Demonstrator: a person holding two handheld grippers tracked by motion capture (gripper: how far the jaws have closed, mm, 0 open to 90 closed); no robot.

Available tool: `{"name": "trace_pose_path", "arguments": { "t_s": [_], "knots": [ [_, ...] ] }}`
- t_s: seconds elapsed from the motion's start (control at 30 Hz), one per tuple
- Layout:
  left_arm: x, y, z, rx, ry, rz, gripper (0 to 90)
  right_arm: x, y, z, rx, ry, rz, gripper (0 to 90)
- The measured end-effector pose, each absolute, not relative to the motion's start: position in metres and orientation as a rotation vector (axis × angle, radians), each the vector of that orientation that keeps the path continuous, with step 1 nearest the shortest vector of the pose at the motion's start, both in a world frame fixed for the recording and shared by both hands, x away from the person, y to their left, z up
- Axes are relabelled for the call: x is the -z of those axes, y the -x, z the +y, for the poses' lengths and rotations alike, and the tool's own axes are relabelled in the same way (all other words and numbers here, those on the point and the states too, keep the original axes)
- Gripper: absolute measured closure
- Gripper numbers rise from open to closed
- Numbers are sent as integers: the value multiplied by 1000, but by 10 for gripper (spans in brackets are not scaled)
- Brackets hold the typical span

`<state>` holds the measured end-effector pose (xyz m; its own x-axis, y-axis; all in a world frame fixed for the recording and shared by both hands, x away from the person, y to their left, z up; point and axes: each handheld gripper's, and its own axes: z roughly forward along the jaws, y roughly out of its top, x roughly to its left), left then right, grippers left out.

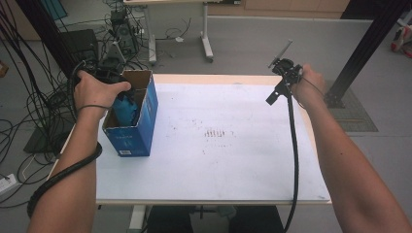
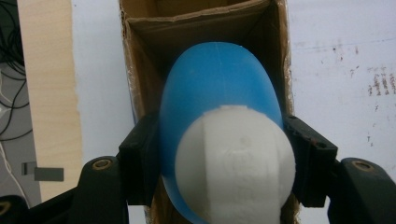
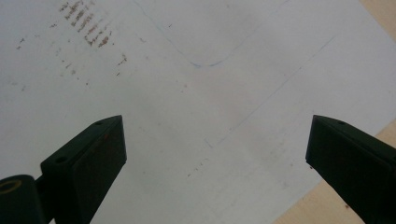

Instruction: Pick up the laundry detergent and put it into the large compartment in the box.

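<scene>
The white cap [image 2: 236,163] of the blue bottle [image 2: 215,88] sits clamped in my left claw [image 2: 219,154], halfway into the open box [image 1: 132,114] at the frame's left, release remaining, while my right claw [image 3: 215,154] gapes empty over the bench [image 1: 218,141].

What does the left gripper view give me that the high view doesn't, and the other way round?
Left gripper view alone: the left gripper's jaws pressed against both sides of the blue bottle, with its white cap facing the camera.
High view alone: the right gripper held above the table's far right corner, away from the box.
Both: the bottle inside the open blue cardboard box.
</scene>
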<state>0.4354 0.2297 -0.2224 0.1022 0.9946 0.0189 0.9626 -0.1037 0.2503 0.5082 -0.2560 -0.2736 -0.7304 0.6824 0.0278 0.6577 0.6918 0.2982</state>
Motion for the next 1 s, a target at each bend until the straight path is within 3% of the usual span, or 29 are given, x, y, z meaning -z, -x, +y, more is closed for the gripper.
{"name": "trace_pose_path", "arguments": {
  "t_s": [1.0],
  "knots": [
    [259,-434,227,-248,-2216,2009,378,277,-507,-257,-458,-1120,2813,47]
  ]
}}
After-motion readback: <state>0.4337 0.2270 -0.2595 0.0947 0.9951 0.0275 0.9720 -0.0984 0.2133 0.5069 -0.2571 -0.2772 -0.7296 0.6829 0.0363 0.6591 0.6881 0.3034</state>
